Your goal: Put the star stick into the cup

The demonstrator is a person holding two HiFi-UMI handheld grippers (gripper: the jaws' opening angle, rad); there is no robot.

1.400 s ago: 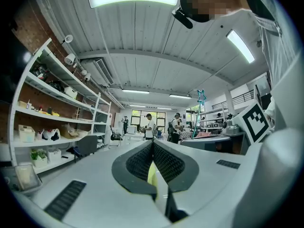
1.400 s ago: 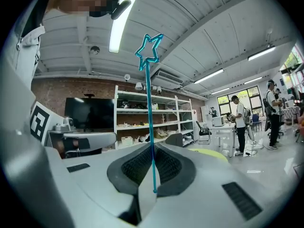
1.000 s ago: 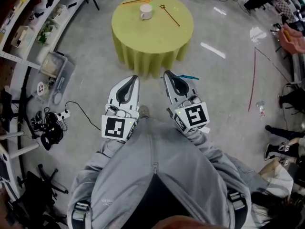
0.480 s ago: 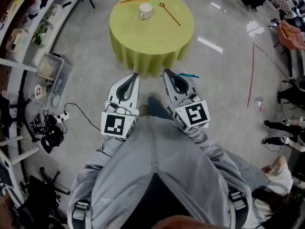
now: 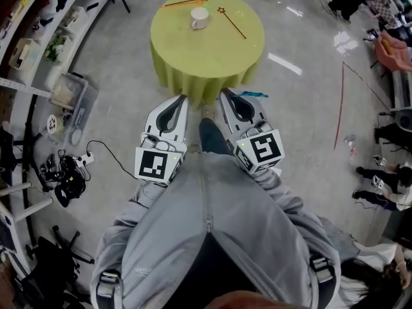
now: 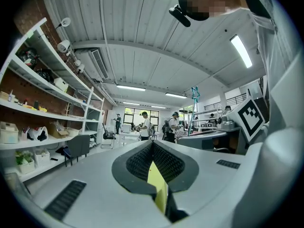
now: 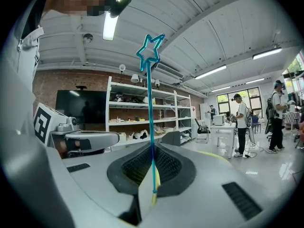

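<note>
Right gripper (image 7: 152, 151): jaws pinch the blue star stick (image 7: 150, 99), its star out past the tips.
Left gripper (image 6: 153, 146): jaws pressed together, nothing between.
Cup (image 5: 199, 17): well ahead of both jaws, on the round table (image 5: 206, 60).
Room: open floor (image 5: 122, 89) from the jaws to the table's edge; shelves (image 5: 38, 37) off left.

Open floor ahead, clutter along the left

Bare floor (image 5: 302, 108) lies open up to the round table (image 5: 206, 53). On it the cup (image 5: 198, 18) stands clear, its mouth open above; one star stick (image 5: 185, 2) lies behind-left of it, a second star stick (image 5: 233, 22) to its right, the near cloth bare. Shelves (image 5: 32, 24), a plastic box (image 5: 71, 92) and cables (image 5: 64, 172) crowd the left. The blue star stick (image 7: 150, 103) clamped in the right gripper (image 7: 153, 151) juts far past its jaws.
</note>
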